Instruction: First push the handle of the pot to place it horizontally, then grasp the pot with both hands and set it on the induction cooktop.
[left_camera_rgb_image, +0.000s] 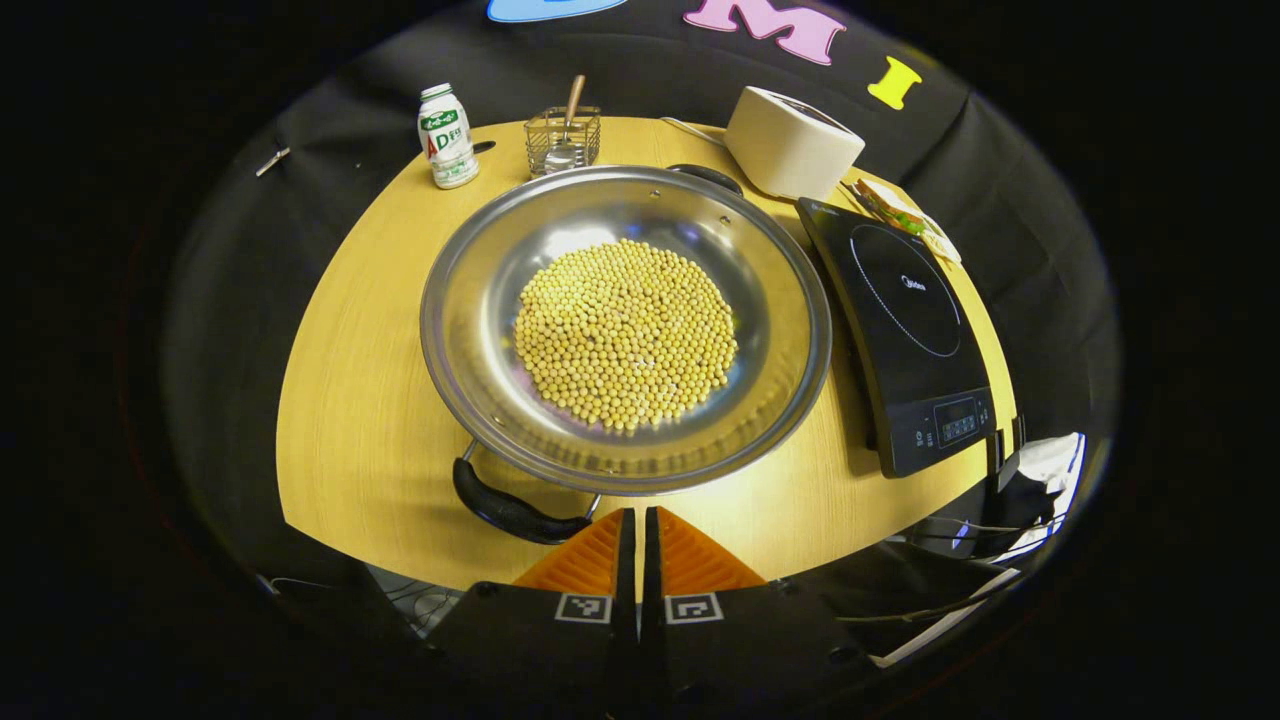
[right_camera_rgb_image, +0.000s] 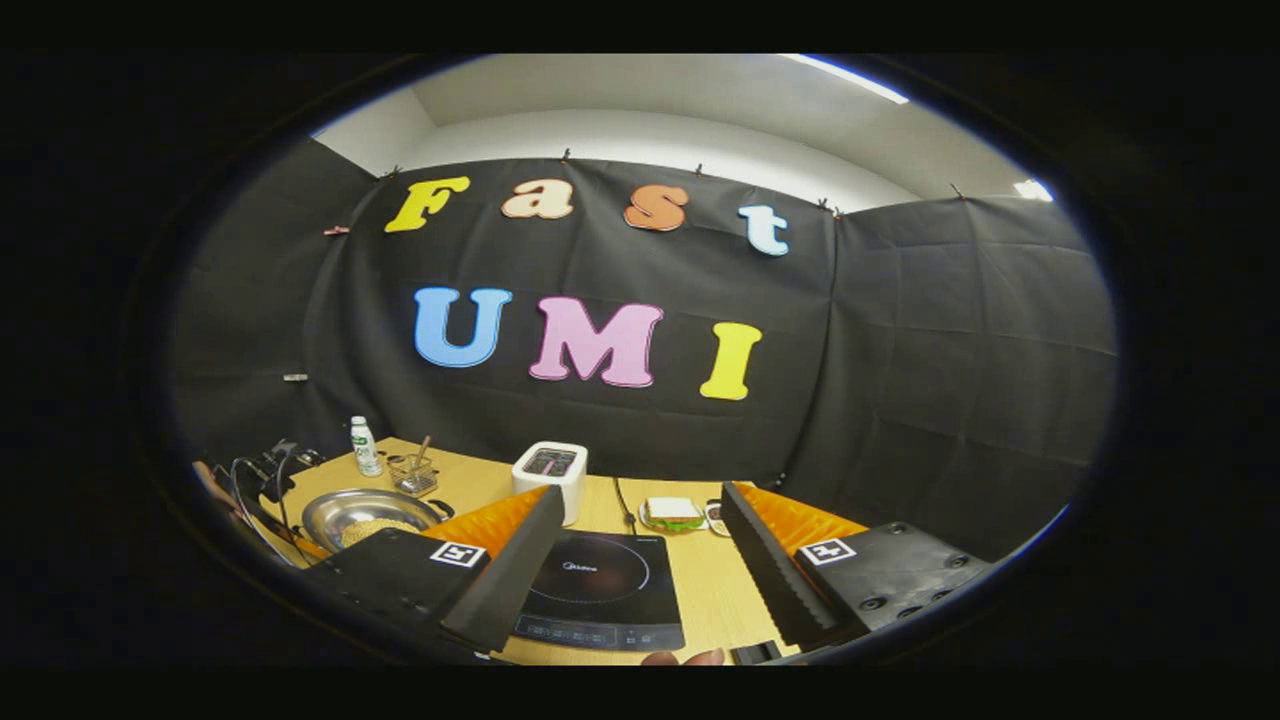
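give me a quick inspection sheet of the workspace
surface: wooden table, pot and cooktop side by side
job's things: pot of yellow beans, near handle angled; induction cooktop bare
clutter: bottle, wire basket, toaster, sandwich
grippers: left gripper shut, short of the handle; right gripper open above the cooktop
cables: cord behind toaster
surroundings: black cloth wall

A shiny silver steel pot (left_camera_rgb_image: 625, 330) with black handles (left_camera_rgb_image: 515, 510) holds pale yellow beans (left_camera_rgb_image: 625, 335) on the light wooden table (left_camera_rgb_image: 360, 420), beside a glossy black induction cooktop (left_camera_rgb_image: 905, 335) and white toaster (left_camera_rgb_image: 790, 140).
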